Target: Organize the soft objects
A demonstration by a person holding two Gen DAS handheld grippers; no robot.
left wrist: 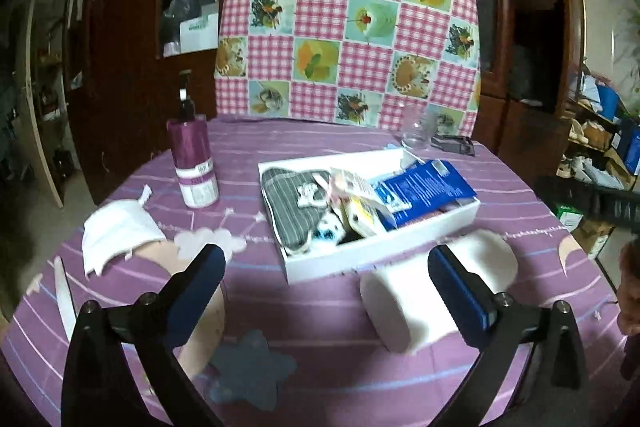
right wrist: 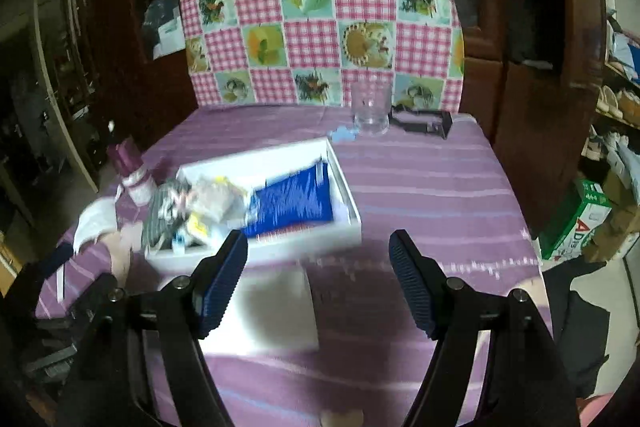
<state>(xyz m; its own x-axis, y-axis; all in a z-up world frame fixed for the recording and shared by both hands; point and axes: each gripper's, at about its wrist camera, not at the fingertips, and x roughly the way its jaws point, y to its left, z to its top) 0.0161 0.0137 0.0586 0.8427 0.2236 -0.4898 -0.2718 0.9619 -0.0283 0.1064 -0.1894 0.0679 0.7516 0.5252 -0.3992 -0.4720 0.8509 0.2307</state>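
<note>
A white box [left wrist: 340, 261] on the purple tablecloth holds a grey striped cloth [left wrist: 288, 215], several packets and a blue packet [left wrist: 424, 187]. A white paper roll [left wrist: 384, 307] lies on its side just in front of the box. My left gripper [left wrist: 328, 275] stands wide open; the roll lies by its right finger and the pads do not press on it. A white cloth [left wrist: 116, 231] lies at the left. In the blurred right wrist view my right gripper [right wrist: 318, 277] is open over the roll [right wrist: 276, 315], with the box [right wrist: 260, 155] beyond it.
A purple pump bottle [left wrist: 194, 167] stands left of the box. A clear glass [left wrist: 420, 131] and a black frame [left wrist: 456, 145] sit at the table's far edge, before a chequered chair back [left wrist: 348, 15]. Dark cupboards stand behind it, and cartons [right wrist: 576, 219] lie at the right.
</note>
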